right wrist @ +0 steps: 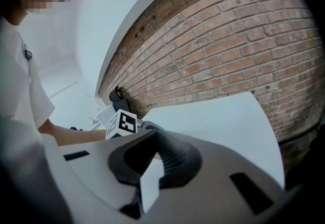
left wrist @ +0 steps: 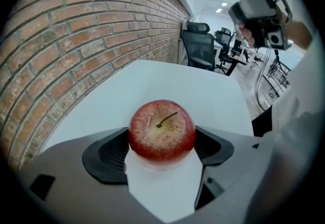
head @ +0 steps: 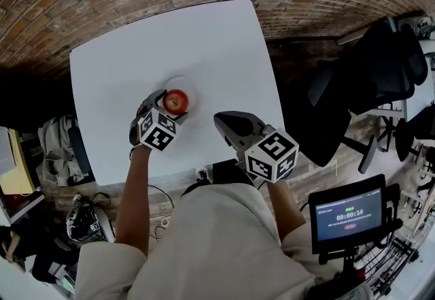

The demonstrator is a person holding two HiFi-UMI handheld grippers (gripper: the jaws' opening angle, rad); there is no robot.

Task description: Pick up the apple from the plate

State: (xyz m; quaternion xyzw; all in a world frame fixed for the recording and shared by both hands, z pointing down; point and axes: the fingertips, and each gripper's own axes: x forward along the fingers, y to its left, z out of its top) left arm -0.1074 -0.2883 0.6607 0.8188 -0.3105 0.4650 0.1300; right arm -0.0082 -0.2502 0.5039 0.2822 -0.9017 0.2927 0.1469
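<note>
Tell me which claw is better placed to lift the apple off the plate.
Left. The left claw has its jaws on both sides of the apple, apparently touching it, so it only needs to lift. The right claw is shut, empty, and off near the table edge.

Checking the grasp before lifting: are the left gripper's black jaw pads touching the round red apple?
Touching. In the left gripper view the black pads of the left gripper meet both sides of the round red apple, no gap showing.

Timer approx 00:00:14 on small screen (head: 349, 215), other lines there too small to read
</note>
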